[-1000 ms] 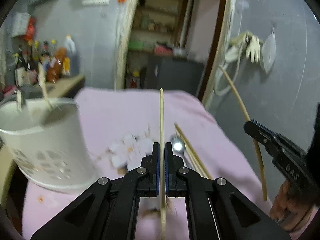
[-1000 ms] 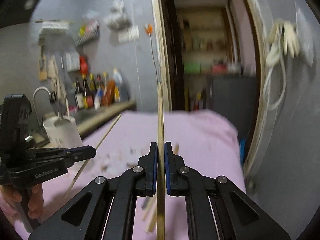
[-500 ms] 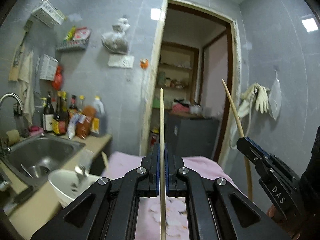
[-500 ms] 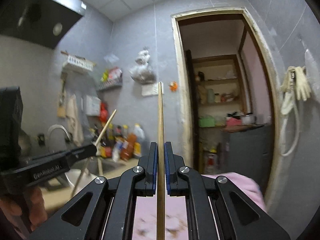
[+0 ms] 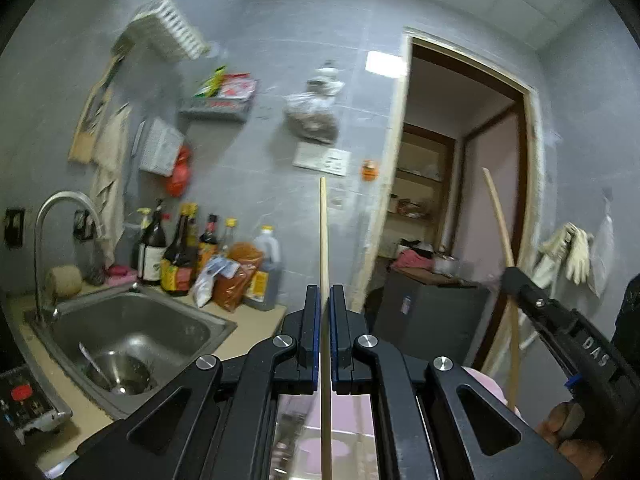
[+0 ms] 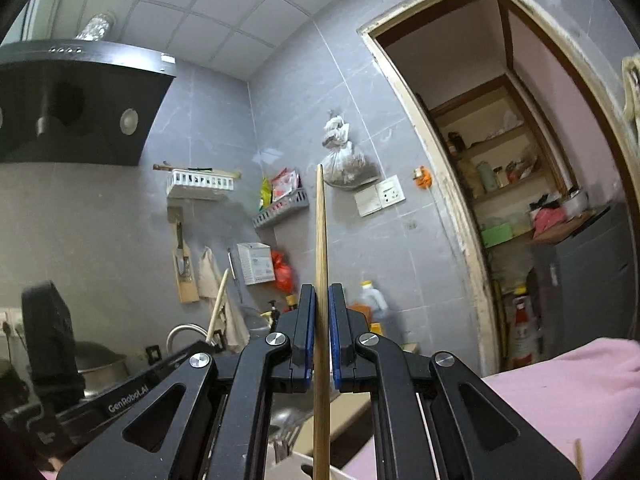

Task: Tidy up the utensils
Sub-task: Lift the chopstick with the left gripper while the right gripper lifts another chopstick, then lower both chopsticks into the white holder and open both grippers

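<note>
In the left wrist view my left gripper is shut on a pale wooden chopstick that points straight ahead at the wall. At the right edge of that view the right gripper holds a second chopstick tilted upward, with a hand below it. The right wrist view shows my right gripper shut on its darker chopstick. The left gripper sits low on the left with its chopstick sticking up. A white holder's rim peeks in at the bottom.
A steel sink with a curved tap lies to the left, with sauce bottles behind it. The pink-covered table is at the lower right, with another stick end on it. A range hood hangs at the upper left and a doorway opens on the right.
Both grippers rose from the pink table and tipped up, each keeping its chopstick. The views swung from the tabletop and white holder to the wall, sink and ceiling.
</note>
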